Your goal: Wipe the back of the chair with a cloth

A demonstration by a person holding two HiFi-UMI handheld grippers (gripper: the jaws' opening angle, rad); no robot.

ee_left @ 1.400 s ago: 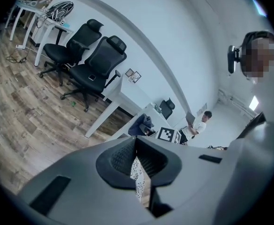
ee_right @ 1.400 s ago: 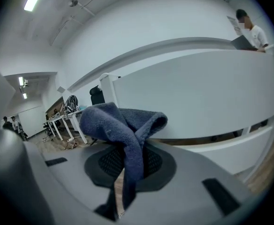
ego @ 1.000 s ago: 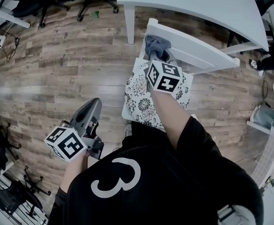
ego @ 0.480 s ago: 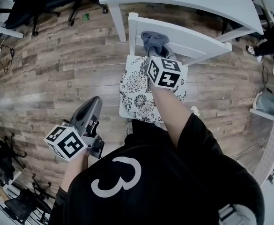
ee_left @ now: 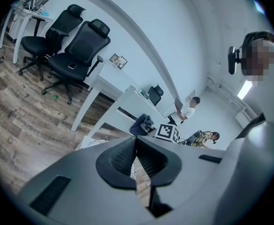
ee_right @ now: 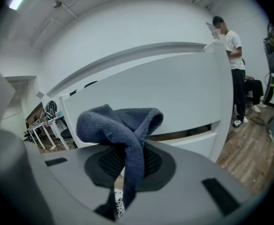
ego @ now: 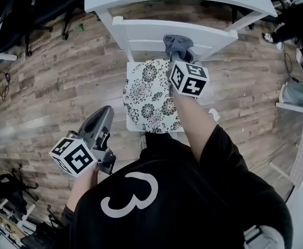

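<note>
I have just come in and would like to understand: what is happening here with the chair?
A person holds a gripper in each hand. The right gripper is shut on a dark blue cloth and holds it at the backrest of a white chair, above the patterned seat cushion. The left gripper is shut, holds nothing, and hangs off to the side over the wooden floor.

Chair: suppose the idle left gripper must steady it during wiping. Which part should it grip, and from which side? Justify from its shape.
Probably the back's top rail, near its left end, from above: a thin flat slat the jaws could straddle, bare there, with the cloth and right gripper further right. The left gripper, now shut, must open first.
</note>
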